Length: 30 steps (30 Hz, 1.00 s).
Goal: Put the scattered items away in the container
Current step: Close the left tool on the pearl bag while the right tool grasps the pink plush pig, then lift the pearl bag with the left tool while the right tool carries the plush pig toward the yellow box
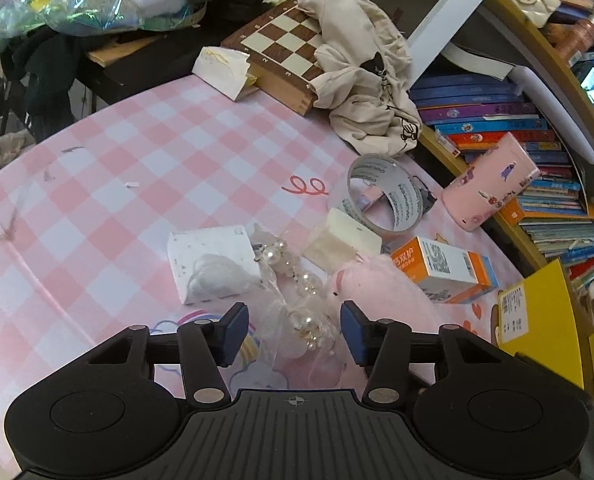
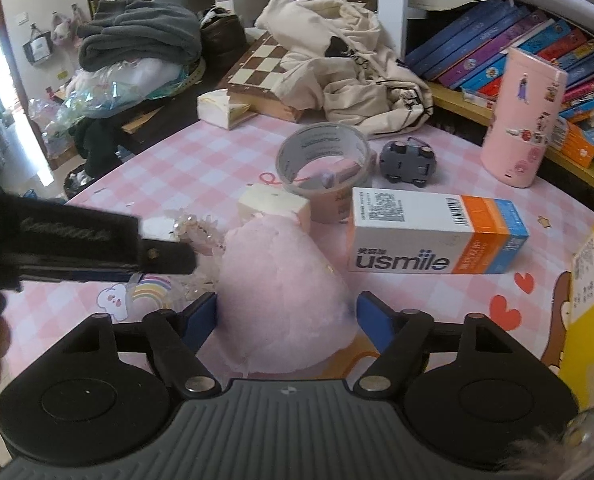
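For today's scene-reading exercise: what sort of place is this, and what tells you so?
Probably a child's room or playroom at home: a table under a pink checked cloth, shelves crammed with books, and a chessboard beside heaped clothes.

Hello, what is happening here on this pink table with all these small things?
A person is tidying scattered items with two hand-held tools. The left tool straddles a clear plastic bag of white pearl beads, pads not yet pressing it. The right tool sits around a fluffy pink plush; its pads look close but not clearly gripping. A white and orange toothpaste box and a grey tape roll lie on the pink checked tablecloth.
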Each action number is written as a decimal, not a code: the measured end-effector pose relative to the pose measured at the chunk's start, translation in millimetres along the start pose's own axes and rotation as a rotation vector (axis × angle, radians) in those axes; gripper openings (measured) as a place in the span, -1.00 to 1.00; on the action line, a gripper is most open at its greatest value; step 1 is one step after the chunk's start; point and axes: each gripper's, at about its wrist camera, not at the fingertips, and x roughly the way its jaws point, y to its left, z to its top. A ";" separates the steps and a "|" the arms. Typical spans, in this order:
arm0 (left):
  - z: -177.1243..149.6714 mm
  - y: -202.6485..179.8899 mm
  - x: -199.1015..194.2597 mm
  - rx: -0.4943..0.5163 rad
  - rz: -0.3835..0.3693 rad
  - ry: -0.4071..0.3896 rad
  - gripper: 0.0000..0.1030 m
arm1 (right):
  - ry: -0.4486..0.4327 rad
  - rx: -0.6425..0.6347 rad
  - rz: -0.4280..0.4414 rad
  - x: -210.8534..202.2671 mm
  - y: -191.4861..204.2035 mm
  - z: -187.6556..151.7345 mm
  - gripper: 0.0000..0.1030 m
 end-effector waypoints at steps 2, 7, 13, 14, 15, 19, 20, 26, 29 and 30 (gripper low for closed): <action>1.4 -0.4 4.9 -0.015 0.002 0.008 -0.09 | 0.003 -0.010 0.005 1.9 0.2 0.2 0.41; 2.5 2.1 16.0 -0.053 0.007 0.032 -0.20 | 0.009 -0.015 0.012 5.0 -0.1 0.1 0.41; 1.1 6.8 23.9 -0.094 0.006 0.048 -0.44 | 0.011 -0.022 0.011 4.9 0.2 -0.6 0.34; 0.9 7.2 24.4 -0.096 0.004 0.049 -0.50 | 0.013 -0.022 0.010 4.4 0.4 -0.7 0.32; 0.8 7.6 24.5 -0.096 -0.001 0.050 -0.59 | 0.015 -0.022 0.010 3.8 0.5 -0.8 0.31; 0.1 2.2 18.0 -0.039 -0.016 0.032 -0.70 | 0.028 -0.017 0.010 -0.1 1.2 -2.0 0.23; -0.3 0.4 15.8 -0.022 -0.019 0.027 -0.71 | 0.031 -0.014 0.009 -1.5 1.3 -2.6 0.21; -4.5 -3.8 -1.0 0.050 -0.035 0.010 -0.77 | 0.039 0.015 -0.007 -14.2 2.4 -9.1 0.19; -7.0 -4.9 -10.3 0.078 -0.045 0.006 -0.78 | 0.037 0.030 -0.019 -21.9 4.1 -12.8 0.19; -7.9 -5.0 -13.1 0.086 -0.049 0.004 -0.78 | 0.037 0.033 -0.024 -24.3 4.9 -14.1 0.19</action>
